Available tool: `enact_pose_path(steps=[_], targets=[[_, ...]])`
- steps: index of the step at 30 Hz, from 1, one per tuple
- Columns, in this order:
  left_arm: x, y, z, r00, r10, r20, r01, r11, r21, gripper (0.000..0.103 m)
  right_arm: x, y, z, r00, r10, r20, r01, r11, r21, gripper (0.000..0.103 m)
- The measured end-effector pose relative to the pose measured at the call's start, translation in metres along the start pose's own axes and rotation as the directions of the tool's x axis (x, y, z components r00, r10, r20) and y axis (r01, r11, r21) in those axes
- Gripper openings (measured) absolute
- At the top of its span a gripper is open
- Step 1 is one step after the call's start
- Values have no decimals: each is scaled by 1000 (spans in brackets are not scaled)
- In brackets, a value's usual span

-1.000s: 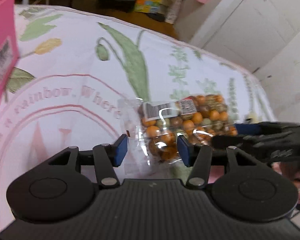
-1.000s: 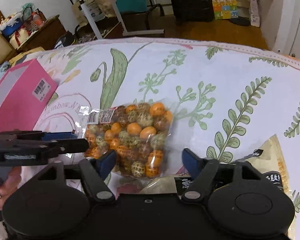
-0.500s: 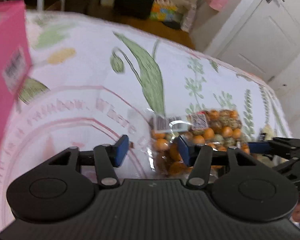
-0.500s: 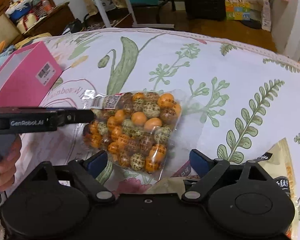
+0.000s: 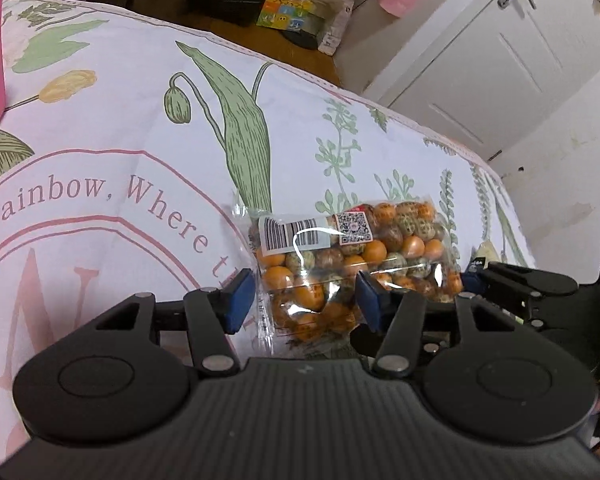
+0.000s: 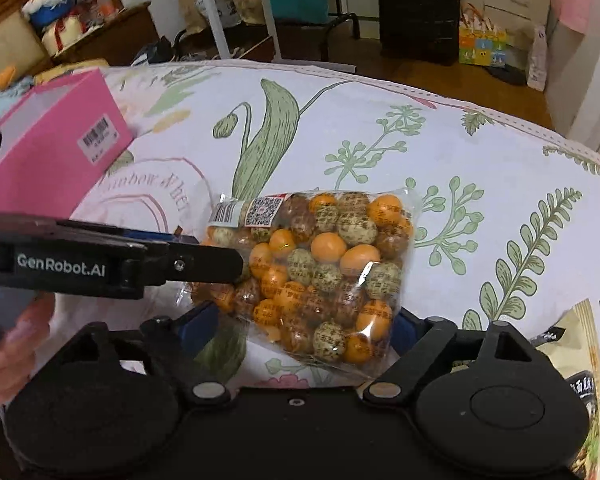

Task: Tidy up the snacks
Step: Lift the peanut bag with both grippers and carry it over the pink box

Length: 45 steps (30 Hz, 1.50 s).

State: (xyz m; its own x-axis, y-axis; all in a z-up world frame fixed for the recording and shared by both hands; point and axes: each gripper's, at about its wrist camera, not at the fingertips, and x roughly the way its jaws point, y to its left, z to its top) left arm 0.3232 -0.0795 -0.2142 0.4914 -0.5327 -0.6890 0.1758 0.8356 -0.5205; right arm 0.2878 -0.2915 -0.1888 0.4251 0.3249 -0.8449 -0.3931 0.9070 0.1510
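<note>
Both grippers straddle the clear candy bag from opposite ends, apparently to lift it evenly. The left gripper and the right gripper are spread, with the bag between their pads and nothing pinched.

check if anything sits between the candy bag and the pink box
Nothing visible blocks that path. The clear bag of wrapped candies lies on the floral cloth, and only bare cloth shows between it and the pink box. The left tongs reach the bag's left edge from that side.
</note>
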Motion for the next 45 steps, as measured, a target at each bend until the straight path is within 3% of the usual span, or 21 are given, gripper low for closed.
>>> enact_pose_path(steps=[3,7,11,16,33,45], targets=[[0,1,1,1000,0,-8,0,1000,-14,55,4,12,-2,999,-29,-33,27,998,-56,90],[2,-5,2,999,4,-36,-4,1000,-7,71,9,22,-4,997,-67,-36,64,995,-82,91],[0,-8,1,999,23,-39,-23,1000,6,70,7,30,-7,995,-95,-10,94,991,-99,89],[-7,-1,5,999,26,-36,-27,999,-27,70,-3,41,-10,995,-99,22,101,988,-114,79],[-62,-22,-10,988,129,-82,-122,989,79,70,-38,78,-23,1000,-30,-5,30,999,-30,78],[-118,-28,-30,976,178,-128,-160,977,138,71,-72,129,-46,1000,-22,-3,22,998,-63,78]])
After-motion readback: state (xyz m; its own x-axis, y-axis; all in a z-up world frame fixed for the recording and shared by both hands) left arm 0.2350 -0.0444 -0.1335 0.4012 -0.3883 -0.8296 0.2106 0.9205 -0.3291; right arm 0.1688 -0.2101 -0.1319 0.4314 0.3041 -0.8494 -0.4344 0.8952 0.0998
